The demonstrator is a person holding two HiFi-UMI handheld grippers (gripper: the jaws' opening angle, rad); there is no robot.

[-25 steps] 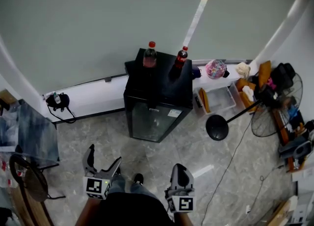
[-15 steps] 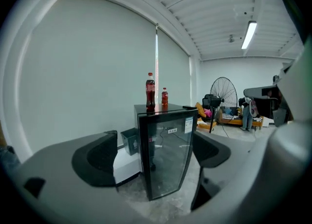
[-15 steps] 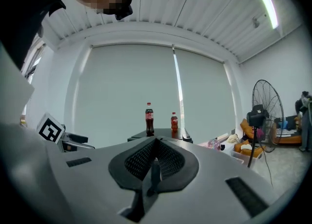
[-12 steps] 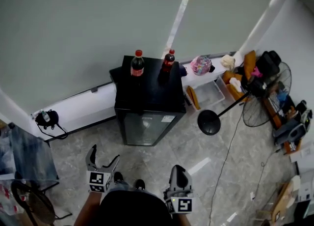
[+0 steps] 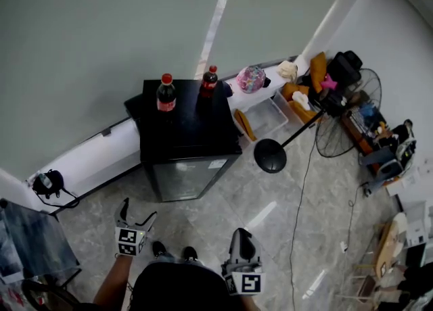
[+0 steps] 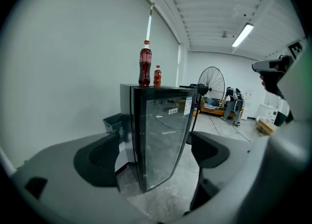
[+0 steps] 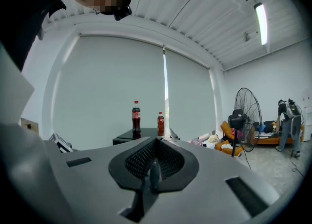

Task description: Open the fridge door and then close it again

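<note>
My left gripper (image 5: 137,211) gapes empty, right gripper (image 5: 240,235) pinched together, black glass-fronted mini fridge (image 5: 186,147) ahead. Yank too hard and I could topple those red-capped cola bottles (image 5: 166,94).

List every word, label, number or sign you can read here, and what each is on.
None can be read as text.
Red label on the tall bottle: too small to read.
Red label on the short bottle: too small to read.
White sticker on the fridge door: print too small to read.
Marker cube on the left tongs, and likewise on the right tongs: black-and-white patterns, no words.
</note>
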